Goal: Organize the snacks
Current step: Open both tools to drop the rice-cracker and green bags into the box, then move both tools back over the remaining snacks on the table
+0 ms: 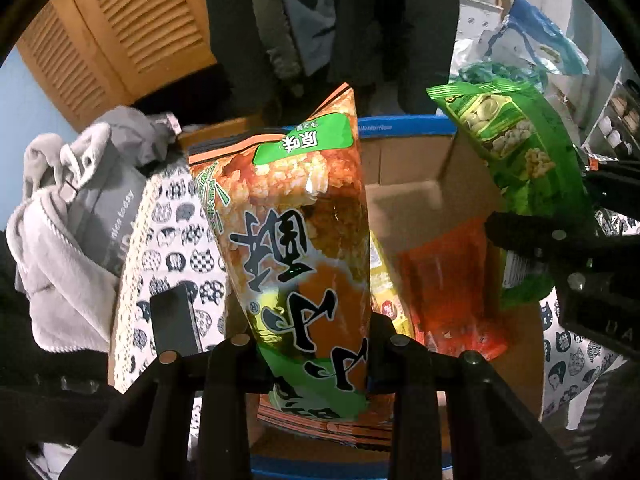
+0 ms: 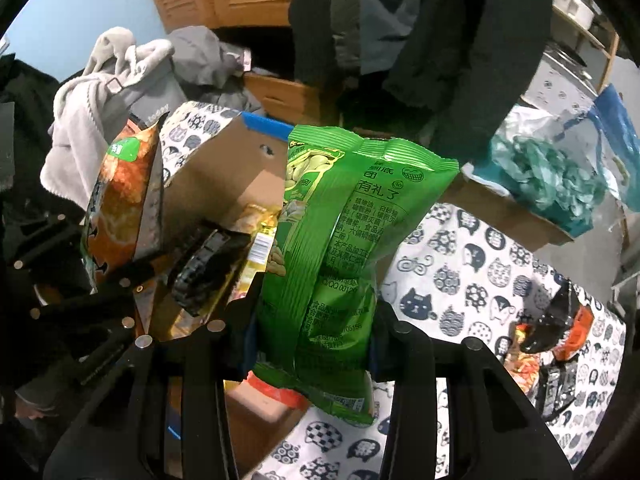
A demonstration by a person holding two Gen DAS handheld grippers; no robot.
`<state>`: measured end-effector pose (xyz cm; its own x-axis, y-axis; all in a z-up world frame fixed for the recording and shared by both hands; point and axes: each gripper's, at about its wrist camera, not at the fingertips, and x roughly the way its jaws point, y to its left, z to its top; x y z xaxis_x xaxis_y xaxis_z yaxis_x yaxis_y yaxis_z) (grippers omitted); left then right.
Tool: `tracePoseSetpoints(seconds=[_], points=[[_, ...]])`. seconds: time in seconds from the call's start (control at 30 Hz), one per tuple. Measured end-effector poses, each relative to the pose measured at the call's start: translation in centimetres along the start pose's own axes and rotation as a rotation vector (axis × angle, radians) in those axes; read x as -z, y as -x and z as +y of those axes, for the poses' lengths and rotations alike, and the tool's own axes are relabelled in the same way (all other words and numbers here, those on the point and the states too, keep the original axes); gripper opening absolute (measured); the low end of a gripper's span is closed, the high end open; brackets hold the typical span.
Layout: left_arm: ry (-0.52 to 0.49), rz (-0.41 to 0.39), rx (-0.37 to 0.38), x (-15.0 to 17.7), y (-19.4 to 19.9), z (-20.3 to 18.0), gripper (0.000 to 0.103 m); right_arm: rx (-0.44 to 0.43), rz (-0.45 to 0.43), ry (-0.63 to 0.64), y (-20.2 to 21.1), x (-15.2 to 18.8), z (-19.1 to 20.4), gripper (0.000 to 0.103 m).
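Note:
My left gripper (image 1: 316, 354) is shut on an orange and green rice-cracker bag (image 1: 296, 240) and holds it upright over an open cardboard box (image 1: 412, 168). My right gripper (image 2: 314, 344) is shut on a green nut bag (image 2: 340, 240), held upright over the box's right edge; it shows in the left wrist view (image 1: 520, 152) too. The rice-cracker bag also shows in the right wrist view (image 2: 120, 200). Inside the box lie a red packet (image 1: 448, 292) and a yellow packet (image 1: 384, 280).
The box stands on a cat-print tablecloth (image 2: 480, 280). Grey clothes (image 1: 68, 216) are piled at the left. More snack packets (image 2: 548, 344) lie on the cloth at the right. A second box with a teal bag (image 2: 548, 184) stands behind. Dark coats (image 2: 440, 40) hang above.

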<state>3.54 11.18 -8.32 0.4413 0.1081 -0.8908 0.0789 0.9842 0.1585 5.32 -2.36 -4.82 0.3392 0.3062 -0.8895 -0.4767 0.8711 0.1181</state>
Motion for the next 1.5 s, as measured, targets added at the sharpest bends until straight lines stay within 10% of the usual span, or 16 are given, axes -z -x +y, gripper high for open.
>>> tracePoseSetpoints(seconds=[0.17, 0.4, 1.5], points=[[-0.017, 0.017, -0.031, 0.2, -1.2, -0.2, 0.056, -0.011, 0.003, 0.002, -0.6, 0.1, 0.3, 0.063], [-0.034, -0.004, -0.045, 0.1, -0.7, -0.5, 0.068, 0.014, -0.022, -0.027, 0.2, -0.3, -0.7, 0.065], [-0.226, -0.110, 0.044, -2.2, 3.2, -11.6, 0.073, 0.162, -0.049, -0.126, 5.9, 7.3, -10.7, 0.074]])
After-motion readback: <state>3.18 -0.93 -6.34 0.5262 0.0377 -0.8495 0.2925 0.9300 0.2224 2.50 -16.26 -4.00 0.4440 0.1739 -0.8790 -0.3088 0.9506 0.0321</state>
